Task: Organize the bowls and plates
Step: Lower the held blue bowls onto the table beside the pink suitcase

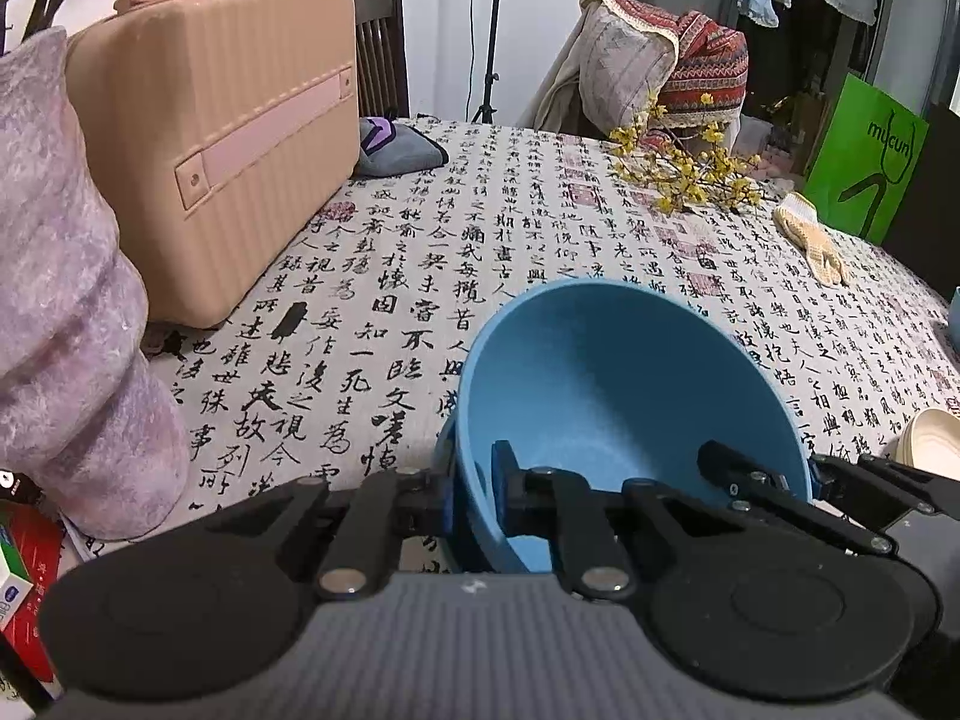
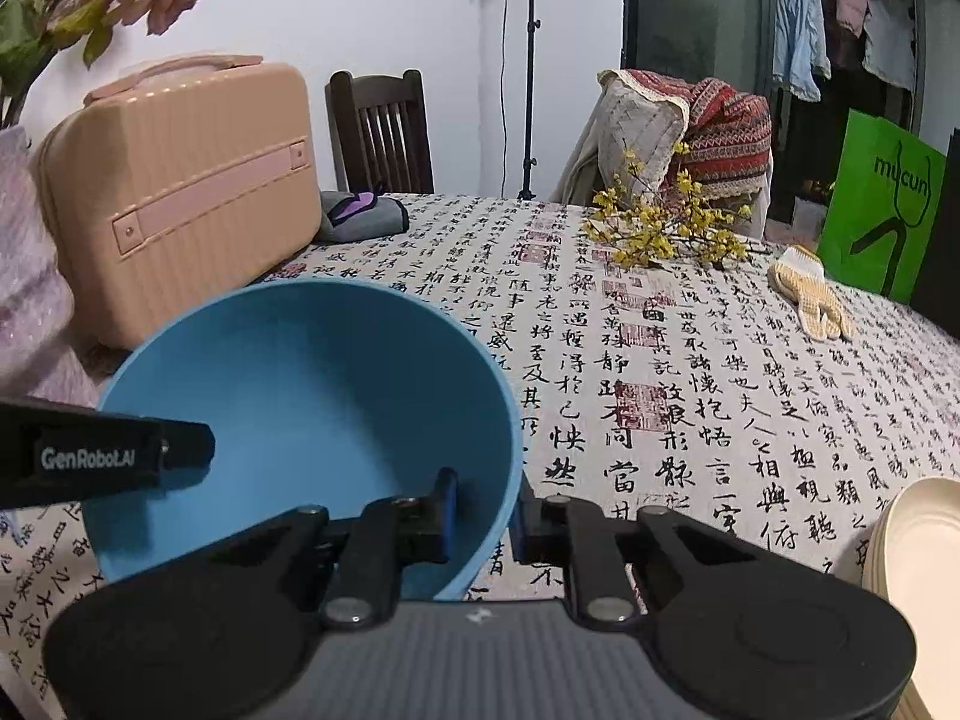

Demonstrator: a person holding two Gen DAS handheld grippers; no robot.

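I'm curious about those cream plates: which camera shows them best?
The right wrist view: the cream plates show as a stack at its right edge. The left wrist view catches only a sliver beyond the right gripper.

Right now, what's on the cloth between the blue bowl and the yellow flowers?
Nothing: between the blue bowl and the yellow flowers only bare printed tablecloth shows, clearest in the right wrist view.

Soft, even indoor light fell across the calligraphy-printed cloth tabletop (image 1: 510, 228); shadows stayed faint, while fisheye distortion bent both views' edges and darkened their corners.
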